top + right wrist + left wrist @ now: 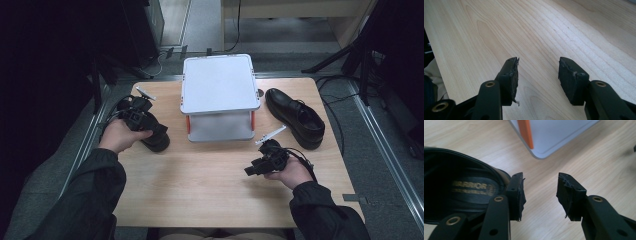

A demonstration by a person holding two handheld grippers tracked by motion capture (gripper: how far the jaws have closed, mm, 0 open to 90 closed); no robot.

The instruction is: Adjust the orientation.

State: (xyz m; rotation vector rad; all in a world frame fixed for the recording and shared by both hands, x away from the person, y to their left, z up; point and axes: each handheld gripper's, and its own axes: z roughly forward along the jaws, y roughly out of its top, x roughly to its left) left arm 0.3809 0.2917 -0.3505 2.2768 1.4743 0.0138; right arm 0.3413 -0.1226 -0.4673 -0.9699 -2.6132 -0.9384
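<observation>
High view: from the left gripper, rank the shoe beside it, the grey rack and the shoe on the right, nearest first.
1. Left shoe: directly under the left gripper, at the table's left edge.
2. Grey rack: middle of the table, to that gripper's right.
3. Right shoe: beyond the rack, near the table's right edge.

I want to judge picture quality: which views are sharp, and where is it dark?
High view: soft overall, floor at left nearly black, table evenly lit. Left gripper view: shoe interior dark, its gold label readable. Right gripper view: wood grain crisp, near jaws slightly soft.
</observation>
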